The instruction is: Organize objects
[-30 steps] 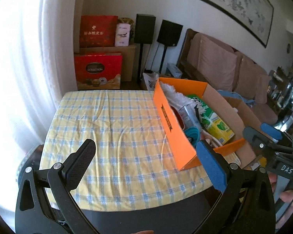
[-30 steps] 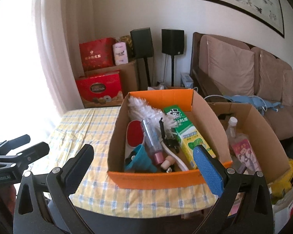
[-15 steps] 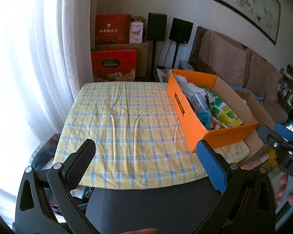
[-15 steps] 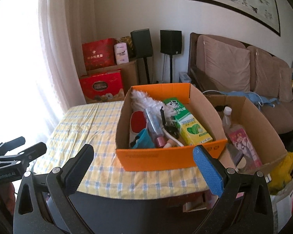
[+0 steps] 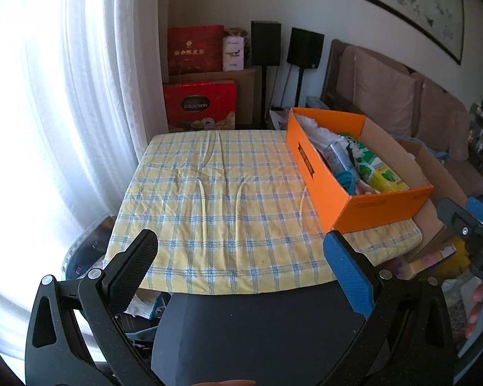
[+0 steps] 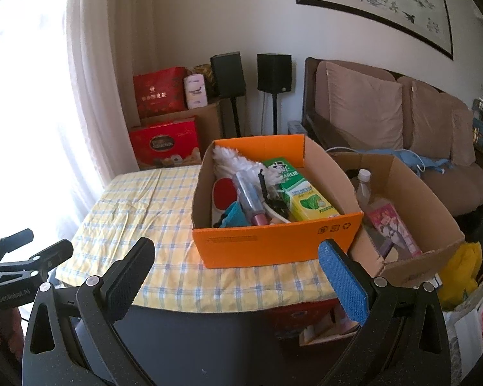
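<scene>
Orange box (image 6: pixel 273 244) holds a duster (image 6: pixel 238 160) and green carton (image 6: pixel 302 193); left gripper (image 5: pixel 241 257) and right gripper (image 6: pixel 238 260) spread, empty.

Orange box (image 6: pixel 267 247), yellow tablecloth (image 5: pixel 228 199) with blue checks, green-and-yellow carton (image 6: pixel 302 196), red gift boxes (image 5: pixel 200 104), brown sofa (image 6: pixel 402 135), white curtain (image 5: pixel 80 96)

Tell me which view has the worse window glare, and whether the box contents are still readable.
Left wrist view: the curtain is blown out white, worse glare. Right wrist view: milder glare at left; the orange box contents are sharp, the green carton print legible. Both bend straight edges.
</scene>
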The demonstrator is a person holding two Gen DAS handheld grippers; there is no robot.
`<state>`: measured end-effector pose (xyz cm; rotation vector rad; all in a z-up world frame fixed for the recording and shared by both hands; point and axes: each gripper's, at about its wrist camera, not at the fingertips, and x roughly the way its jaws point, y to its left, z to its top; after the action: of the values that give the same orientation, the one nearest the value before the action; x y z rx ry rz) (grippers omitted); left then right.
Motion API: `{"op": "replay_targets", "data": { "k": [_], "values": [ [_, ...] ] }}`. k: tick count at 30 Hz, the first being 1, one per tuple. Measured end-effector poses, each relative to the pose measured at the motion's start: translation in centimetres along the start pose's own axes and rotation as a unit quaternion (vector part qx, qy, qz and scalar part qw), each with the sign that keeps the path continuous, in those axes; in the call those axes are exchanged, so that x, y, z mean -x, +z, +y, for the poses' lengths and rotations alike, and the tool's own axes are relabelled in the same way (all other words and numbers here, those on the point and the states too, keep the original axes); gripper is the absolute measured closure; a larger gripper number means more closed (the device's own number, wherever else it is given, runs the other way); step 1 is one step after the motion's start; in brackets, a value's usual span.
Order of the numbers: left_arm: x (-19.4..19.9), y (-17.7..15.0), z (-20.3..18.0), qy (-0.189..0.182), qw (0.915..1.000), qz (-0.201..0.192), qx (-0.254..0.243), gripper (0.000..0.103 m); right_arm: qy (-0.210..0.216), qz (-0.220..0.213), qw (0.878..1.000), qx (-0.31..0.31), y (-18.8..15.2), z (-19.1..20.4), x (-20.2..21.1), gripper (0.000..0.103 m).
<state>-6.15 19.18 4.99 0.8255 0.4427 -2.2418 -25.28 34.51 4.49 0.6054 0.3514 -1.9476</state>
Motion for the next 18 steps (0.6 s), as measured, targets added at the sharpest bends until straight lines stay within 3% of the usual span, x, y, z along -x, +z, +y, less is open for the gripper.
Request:
{"op": "replay_targets", "data": {
  "k": [18],
  "values": [
    [0.19, 0.16, 0.15, 0.000, 1.0000, 0.002, 0.004, 0.000, -0.008, 0.002, 1.000, 0.007, -0.23, 0.32, -0.27, 0.000]
  ]
}}
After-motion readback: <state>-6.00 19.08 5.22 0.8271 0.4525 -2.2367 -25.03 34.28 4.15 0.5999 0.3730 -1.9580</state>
